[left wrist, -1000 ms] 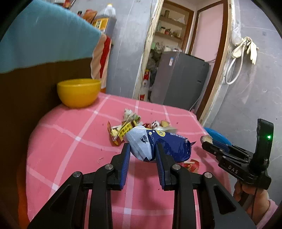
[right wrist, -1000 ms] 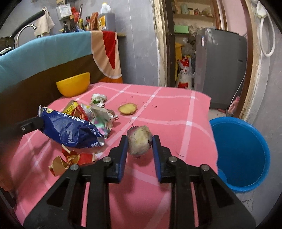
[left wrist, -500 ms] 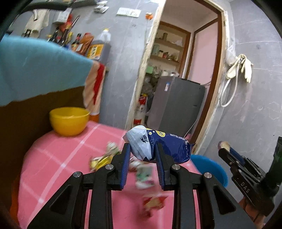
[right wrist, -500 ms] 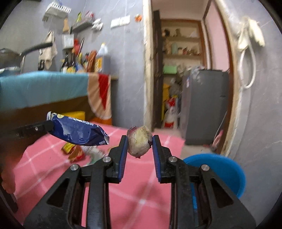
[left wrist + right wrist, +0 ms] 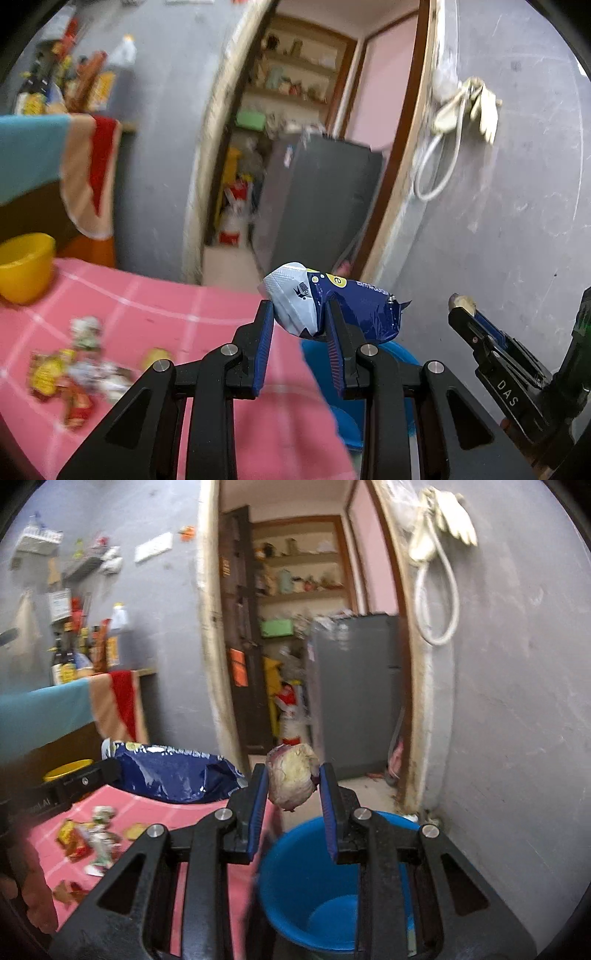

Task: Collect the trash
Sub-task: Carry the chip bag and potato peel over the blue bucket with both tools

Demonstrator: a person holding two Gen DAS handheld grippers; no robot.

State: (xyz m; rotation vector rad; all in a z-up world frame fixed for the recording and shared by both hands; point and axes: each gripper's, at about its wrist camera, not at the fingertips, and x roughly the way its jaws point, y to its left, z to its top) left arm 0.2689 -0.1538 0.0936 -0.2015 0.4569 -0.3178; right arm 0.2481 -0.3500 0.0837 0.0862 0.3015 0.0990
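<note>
The left gripper (image 5: 299, 314) was clenched on the blue snack wrapper (image 5: 354, 310), its blue pads pinching the pale crumpled end while the rest of the bag jutted out to the right. The right gripper (image 5: 293, 779) was clamped on a pale, crumpled lump of trash (image 5: 291, 777), squeezed between its pads. A second earlier both grippers had been low over the pink checked tablecloth (image 5: 155, 306), the wrapper and the lump just above the cloth; since then both had lifted and swung rightward, past the table's edge, each grip unchanged. The blue bucket (image 5: 295, 860), which had sat off to the right of the right wrist view, now lay directly beneath the lump, its rim showing between and below the fingers. In the left wrist view the bucket's blue rim peeked out under the wrapper, with the right gripper alongside at the right. The remaining wrappers (image 5: 66, 373) stayed scattered on the cloth, now far left, and the yellow bowl (image 5: 26, 266) had slid to the frame's left edge.
</note>
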